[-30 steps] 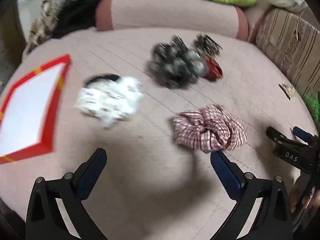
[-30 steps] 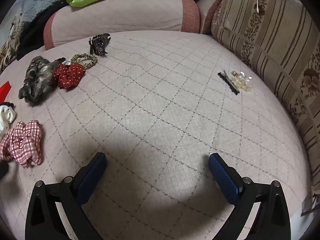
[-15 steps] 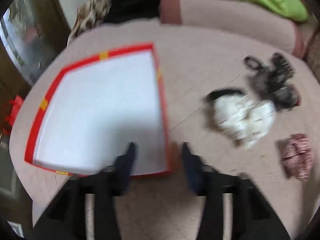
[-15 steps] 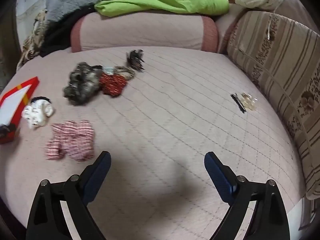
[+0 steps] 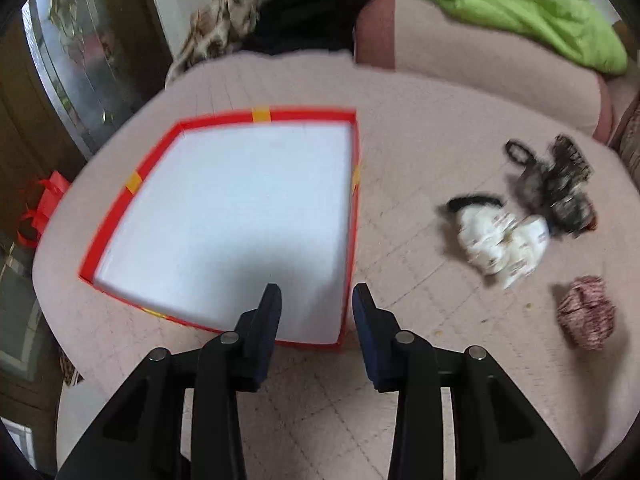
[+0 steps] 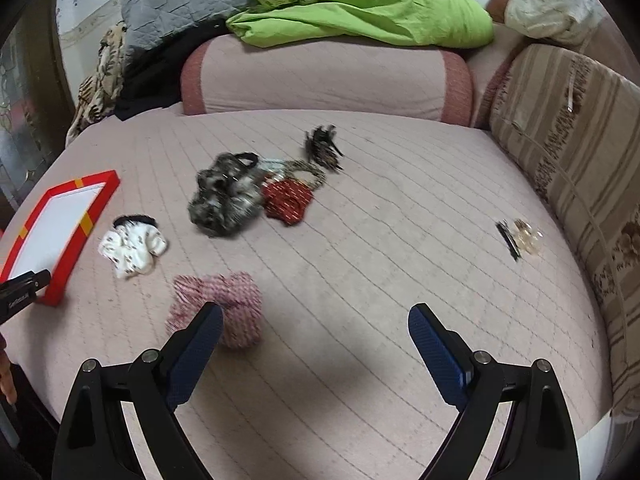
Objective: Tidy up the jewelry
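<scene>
I work over a wide pink quilted cushion (image 6: pixel 360 280) that fills both views, backed by a bolster (image 6: pixel 324 80) and a striped cushion (image 6: pixel 580 152) on my right. The red-rimmed box (image 5: pixel 352 216) sits at the cushion's left side, its white floor bare, so I judge nothing is sorted yet and the whole job is left.

My left gripper (image 5: pixel 316 300) hangs over the box's near right corner, jaws narrowed but with a clear gap, one finger over the white floor and one outside the red wall; whether they touch the rim I cannot tell. My right gripper (image 6: pixel 316 320) is spread wide and holds nothing, its left finger just in front of the plaid scrunchie (image 6: pixel 224 300).

Beyond it lie the white printed scrunchie (image 6: pixel 132 248), the grey furry scrunchie (image 6: pixel 224 196) touching the red dotted one (image 6: pixel 288 200), a beaded band (image 6: pixel 308 170) and a dark claw clip (image 6: pixel 322 148). Well apart, near the striped cushion, sit a black comb clip (image 6: pixel 507 238) and a clear clip (image 6: pixel 528 238).

Open cushion lies between box and pile; the left and near edges drop away close to the box.
</scene>
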A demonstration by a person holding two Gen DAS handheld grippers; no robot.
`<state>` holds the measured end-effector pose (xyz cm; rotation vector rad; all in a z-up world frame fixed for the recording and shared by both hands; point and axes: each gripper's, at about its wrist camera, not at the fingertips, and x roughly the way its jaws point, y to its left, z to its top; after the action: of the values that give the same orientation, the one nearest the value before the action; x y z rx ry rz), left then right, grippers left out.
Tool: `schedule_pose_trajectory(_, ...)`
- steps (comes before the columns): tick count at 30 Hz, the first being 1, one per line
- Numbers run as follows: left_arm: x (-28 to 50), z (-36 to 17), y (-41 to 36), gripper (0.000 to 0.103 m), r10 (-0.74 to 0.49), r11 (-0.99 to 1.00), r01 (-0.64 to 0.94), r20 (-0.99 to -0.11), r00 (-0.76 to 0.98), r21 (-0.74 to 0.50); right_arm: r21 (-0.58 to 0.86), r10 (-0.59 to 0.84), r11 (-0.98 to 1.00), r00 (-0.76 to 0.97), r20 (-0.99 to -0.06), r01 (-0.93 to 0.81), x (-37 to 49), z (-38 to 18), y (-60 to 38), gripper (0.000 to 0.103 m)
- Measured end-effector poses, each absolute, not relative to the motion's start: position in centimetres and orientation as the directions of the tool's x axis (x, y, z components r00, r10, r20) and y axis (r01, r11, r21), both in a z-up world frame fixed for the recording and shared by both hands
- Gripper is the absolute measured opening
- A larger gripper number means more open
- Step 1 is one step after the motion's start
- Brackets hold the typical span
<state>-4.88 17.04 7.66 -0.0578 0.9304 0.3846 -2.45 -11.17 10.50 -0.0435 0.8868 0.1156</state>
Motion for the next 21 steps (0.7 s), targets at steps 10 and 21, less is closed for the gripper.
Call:
schedule_pose_trajectory(10, -5.8, 10.4, 12.1, 0.072, 0.214, 0.972, -0.214, -0.746, 0.63, 0.097, 0.083, 0.145, 0.988, 0.608, -0.78, -0.13, -3.0, 9.4, -9.1, 0.096)
schedule_pose_trajectory(21, -5.8, 10.4, 9.7, 0.083, 0.171, 0.985, -0.129, -0.759, 0.628, 0.115, 0.088, 0.14, 0.989, 0.573, -0.808, -0.118, -3.3, 7.7, -9.4, 0.096)
